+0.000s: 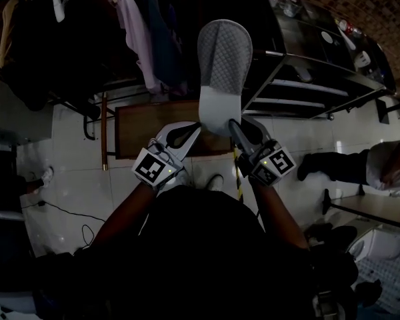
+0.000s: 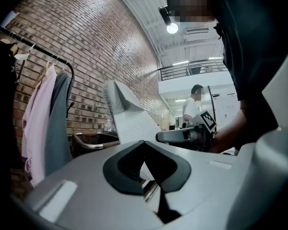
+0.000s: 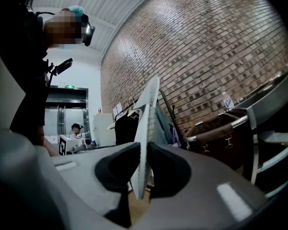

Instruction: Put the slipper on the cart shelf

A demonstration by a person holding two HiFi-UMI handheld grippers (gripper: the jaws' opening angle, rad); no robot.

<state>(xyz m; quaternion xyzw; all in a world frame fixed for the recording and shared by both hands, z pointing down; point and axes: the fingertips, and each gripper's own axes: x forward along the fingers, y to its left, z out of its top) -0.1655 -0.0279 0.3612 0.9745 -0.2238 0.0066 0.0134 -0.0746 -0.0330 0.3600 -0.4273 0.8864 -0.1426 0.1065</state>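
I have the slipper (image 1: 225,65) off the ground and held out in front of me. Its heel end is at the claws and its toe points up and away. The right claw (image 1: 235,127) is pinched on the heel's right edge; in the right gripper view the sole runs edge-on between the pads. The left claw (image 1: 195,129) comes in from the other side, and its pads look closed on the heel's left corner, with the ribbed sole rising just past them.

What matters for the next move is where the cart (image 1: 320,65) lies. It stands to the right of the slipper and a little farther off, and its open shelf (image 1: 299,87) faces back toward me. The slipper's long axis runs straight ahead, so it passes beside the shelf rather than into it. My right claw is on the cart's side and nearer to it. I judge the carry has to swing right, led by that arm, with the toe going in first.
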